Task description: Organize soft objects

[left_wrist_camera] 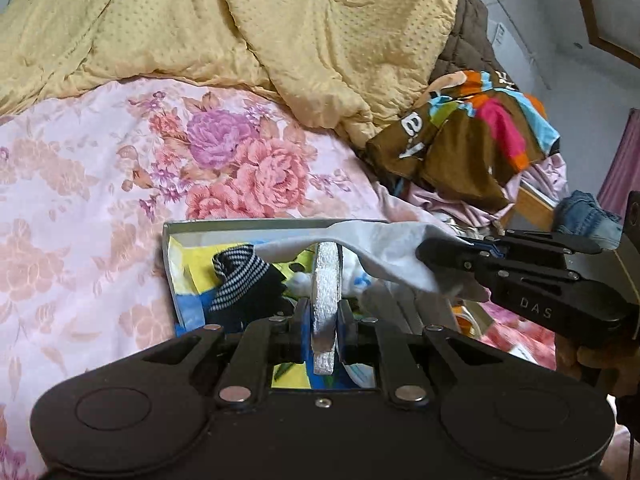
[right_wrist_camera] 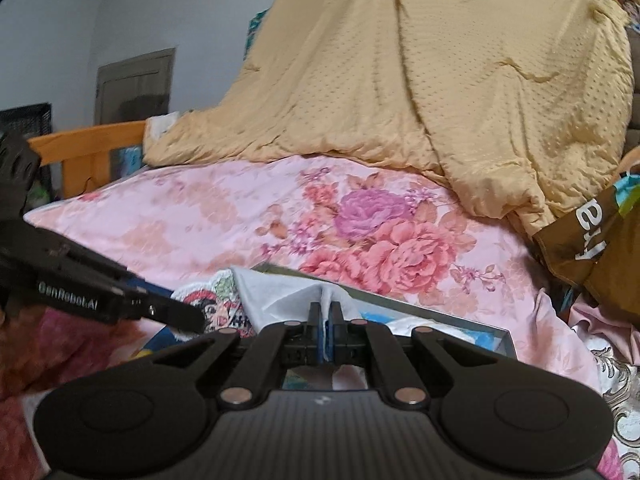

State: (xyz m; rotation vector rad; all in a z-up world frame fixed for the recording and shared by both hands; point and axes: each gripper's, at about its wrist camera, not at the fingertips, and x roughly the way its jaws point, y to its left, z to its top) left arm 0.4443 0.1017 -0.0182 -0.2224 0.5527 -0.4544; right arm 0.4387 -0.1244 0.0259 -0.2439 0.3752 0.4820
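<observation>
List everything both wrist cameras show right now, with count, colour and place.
white sock: one, stretched between both tools above the box
box: one, grey rim, on the floral sheet
striped sock: one, black and white, inside box
floral sheet: one, pink, covering bed
quilt: one, yellow, heaped behind
patterned cloth: one, brown multicolour, right of quilt
left tool: black, shut on white sock
right tool: black, shut on white sock

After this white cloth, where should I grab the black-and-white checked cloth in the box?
Probably the checked cloth by its patterned band, which humps up highest at its far end. Come from above on the left side of the box: its wall blocks a level approach, and the white cloth is stretched across the right.
</observation>
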